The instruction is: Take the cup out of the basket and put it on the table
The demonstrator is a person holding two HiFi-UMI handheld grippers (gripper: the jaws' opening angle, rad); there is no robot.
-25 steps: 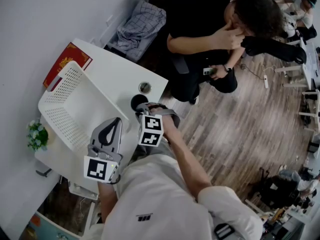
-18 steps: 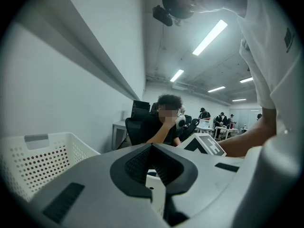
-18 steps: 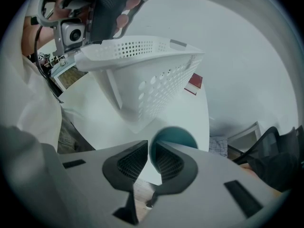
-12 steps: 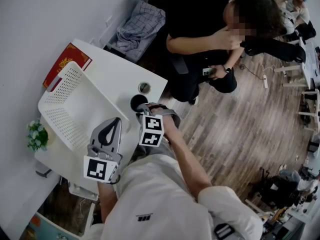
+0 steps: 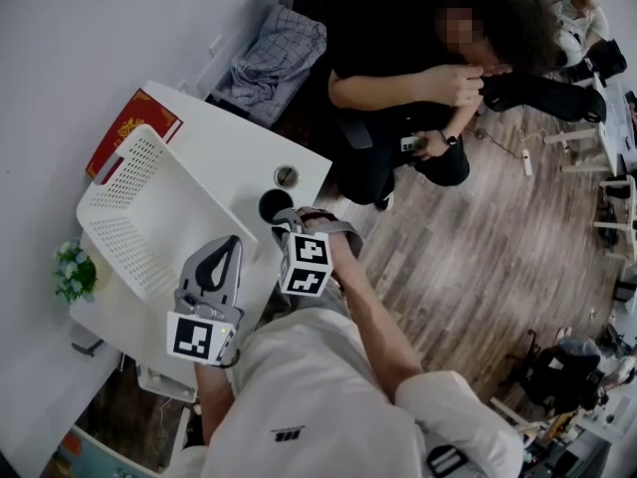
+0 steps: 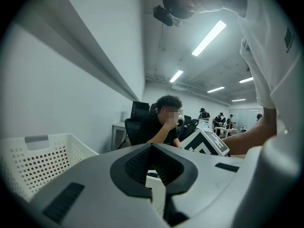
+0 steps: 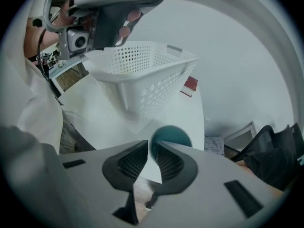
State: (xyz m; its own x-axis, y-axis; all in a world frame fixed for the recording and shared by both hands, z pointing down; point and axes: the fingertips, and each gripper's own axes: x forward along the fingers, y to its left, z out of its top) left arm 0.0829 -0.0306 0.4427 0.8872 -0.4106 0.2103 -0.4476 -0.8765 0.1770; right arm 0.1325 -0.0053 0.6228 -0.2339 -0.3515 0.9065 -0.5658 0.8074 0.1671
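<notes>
**Cup out of the basket, on the surface, not yet let go**

Head view: the dark cup (image 5: 275, 204) stands on the white surface (image 5: 239, 152), just beside the near corner of the white basket (image 5: 124, 162) and close to the surface's edge. The basket looks empty. The right tongs (image 5: 282, 215) reach in at the cup's rim. The left tongs (image 5: 233, 241) hang over the near side of the basket with their tips together. Over the last second very little has changed: the cup has stayed where it is, and only the right tongs' marker cube has shifted slightly (a small turn of the wrist, it seems). I read that as the cup having settled, so the carrying part of the task looks finished.

Left gripper view: the left tongs (image 6: 151, 147) are pressed together with nothing between them. The perforated wall of the basket (image 6: 42, 160) rises at the left.

Right gripper view: the right tongs (image 7: 152, 148) are nearly closed, and the wall of the teal cup (image 7: 173, 136) sits pinched between the two pads. Beyond it lie the surface (image 7: 190, 113) and the basket (image 7: 142, 75), which stands apart from the cup.

What remains, in my judgement, is to spread the right tongs and lift them clear without tipping the cup (it stands near the edge, so a snagged rim could knock it off).
</notes>
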